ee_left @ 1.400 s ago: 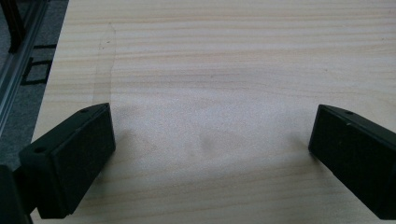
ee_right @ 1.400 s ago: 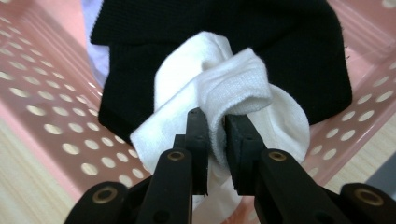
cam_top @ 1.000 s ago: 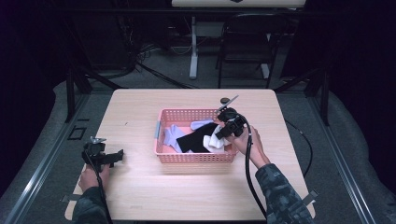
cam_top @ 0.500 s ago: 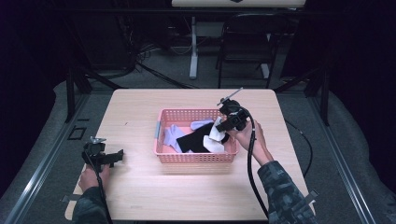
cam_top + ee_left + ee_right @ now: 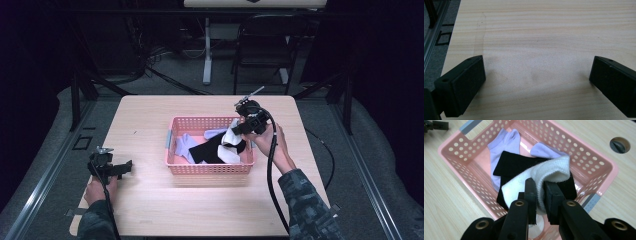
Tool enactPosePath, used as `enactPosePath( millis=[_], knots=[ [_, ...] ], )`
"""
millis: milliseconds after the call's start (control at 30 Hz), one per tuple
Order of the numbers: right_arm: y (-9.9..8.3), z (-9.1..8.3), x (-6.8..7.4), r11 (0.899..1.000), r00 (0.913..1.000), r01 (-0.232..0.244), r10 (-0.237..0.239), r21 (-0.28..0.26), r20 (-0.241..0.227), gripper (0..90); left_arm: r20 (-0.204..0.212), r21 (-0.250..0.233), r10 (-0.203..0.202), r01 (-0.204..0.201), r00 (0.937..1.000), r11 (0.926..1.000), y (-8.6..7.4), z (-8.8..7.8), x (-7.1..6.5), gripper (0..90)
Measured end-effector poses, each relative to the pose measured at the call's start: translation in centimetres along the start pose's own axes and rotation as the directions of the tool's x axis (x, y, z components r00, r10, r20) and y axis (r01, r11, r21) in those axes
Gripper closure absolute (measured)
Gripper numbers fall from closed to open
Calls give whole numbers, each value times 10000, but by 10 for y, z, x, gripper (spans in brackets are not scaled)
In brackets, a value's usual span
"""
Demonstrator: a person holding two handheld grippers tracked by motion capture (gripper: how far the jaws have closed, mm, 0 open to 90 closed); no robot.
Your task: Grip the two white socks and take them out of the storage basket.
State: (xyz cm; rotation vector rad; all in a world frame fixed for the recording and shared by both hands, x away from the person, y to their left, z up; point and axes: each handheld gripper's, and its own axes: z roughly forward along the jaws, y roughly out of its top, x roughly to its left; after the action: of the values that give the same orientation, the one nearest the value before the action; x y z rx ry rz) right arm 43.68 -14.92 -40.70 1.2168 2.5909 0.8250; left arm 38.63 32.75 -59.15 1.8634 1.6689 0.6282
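1. Over the basket [image 5: 209, 167], right tongs [image 5: 539, 195] are clamped on the white sock [image 5: 549, 173]; lift straight up until its hanging end clears the rim and the black sock [image 5: 515, 165] beneath.
2. White sock folds over the pads, above the basket's right side.
3. Left tongs [image 5: 534, 82] rest apart, empty, at the table's [image 5: 150, 210] near left.

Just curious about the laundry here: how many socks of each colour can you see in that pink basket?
White sock, pinched in the right claw: 1
Black sock: 1
Lilac socks: 2
Total: 4 socks showing, in 1 pink basket. More may lie hidden underneath.
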Motion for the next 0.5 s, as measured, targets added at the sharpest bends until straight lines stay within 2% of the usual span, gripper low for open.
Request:
enactPosePath(
  millis=[500],
  knots=[
    [9,-25,0,9993,9998,148,-144,-343,123,816,-1,0,2,-2,10000,10000,0,0,0,2]
  ],
)
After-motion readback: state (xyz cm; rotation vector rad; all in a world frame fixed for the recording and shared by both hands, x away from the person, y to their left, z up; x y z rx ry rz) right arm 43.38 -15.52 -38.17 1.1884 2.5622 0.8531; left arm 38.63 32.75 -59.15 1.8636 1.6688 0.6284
